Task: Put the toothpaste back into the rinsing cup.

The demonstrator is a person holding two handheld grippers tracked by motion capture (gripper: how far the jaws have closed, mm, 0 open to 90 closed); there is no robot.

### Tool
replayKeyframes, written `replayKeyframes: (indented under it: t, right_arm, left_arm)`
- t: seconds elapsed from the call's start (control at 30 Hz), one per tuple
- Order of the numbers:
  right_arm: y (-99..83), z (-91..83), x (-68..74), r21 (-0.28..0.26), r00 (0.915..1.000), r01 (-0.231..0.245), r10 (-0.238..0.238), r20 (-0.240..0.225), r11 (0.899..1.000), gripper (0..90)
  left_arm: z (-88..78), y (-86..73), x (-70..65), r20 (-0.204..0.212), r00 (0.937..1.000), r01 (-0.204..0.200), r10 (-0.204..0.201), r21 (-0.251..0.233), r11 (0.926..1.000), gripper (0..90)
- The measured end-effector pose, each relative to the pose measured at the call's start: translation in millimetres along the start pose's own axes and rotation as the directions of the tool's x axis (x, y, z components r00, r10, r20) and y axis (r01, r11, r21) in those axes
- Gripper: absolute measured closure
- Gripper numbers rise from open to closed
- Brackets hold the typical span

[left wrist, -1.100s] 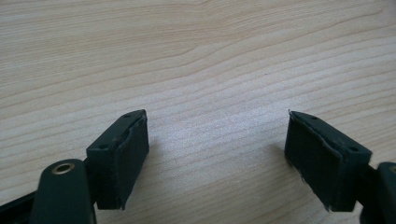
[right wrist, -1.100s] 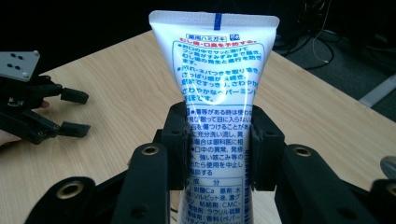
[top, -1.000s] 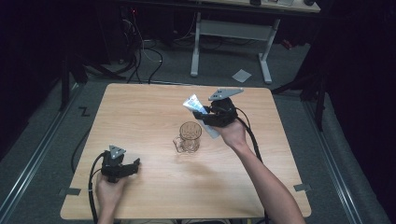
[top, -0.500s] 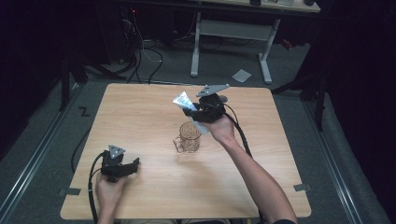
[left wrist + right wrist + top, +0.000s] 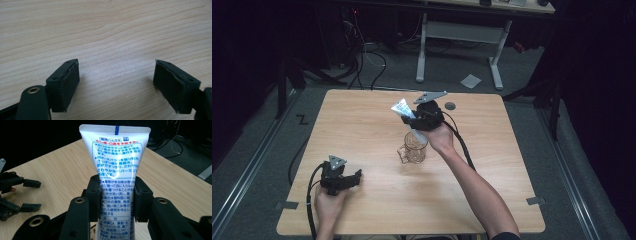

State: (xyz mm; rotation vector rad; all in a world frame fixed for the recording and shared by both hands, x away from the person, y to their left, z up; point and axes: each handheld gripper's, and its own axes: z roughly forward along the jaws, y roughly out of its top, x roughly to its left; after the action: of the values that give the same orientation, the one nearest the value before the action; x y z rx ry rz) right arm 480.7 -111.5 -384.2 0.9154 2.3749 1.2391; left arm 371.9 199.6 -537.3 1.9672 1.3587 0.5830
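The toothpaste tube (image 5: 115, 167) is clamped across its middle by the right gripper (image 5: 418, 120), its long axis tilted, crimped end up, directly above the glass mug (image 5: 414, 147) at mid-table. The left gripper (image 5: 343, 181) rests well apart near the table (image 5: 512, 165) edge, jaws spread with nothing between them.

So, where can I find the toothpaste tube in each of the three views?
High view: the toothpaste tube is upper centre, clamped in the right gripper above the glass mug.
Left gripper view: not in it.
Right gripper view: centre, upright between the jaws.
Shared landmark: the wooden table.
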Motion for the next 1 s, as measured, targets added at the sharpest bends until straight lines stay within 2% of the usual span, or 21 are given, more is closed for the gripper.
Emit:
replayKeyframes:
  t: [0.23,0.57,1.0]
  right_arm:
    - [-0.6,5.3,-1.7,-0.011,0.9998,-0.011,0.011,-0.016,1.0,64.6]
    - [-9.5,9.6,-3.3,-0.002,1.0,-0.005,0.005,0.007,1.0,64.3]
    - [-15.7,15.9,1.1,0.002,1.0,0.004,-0.004,0.004,1.0,64.2]
  left_arm:
    - [0.1,0.2,0.1,0.001,1.0,0.0,0.0,0.0,1.0,21.5]
    - [-0.1,0.0,-0.2,0.001,1.0,-0.002,0.002,0.001,1.0,21.4]
    - [0.0,-0.1,-0.2,0.002,1.0,-0.002,0.002,0.0,1.0,21.4]
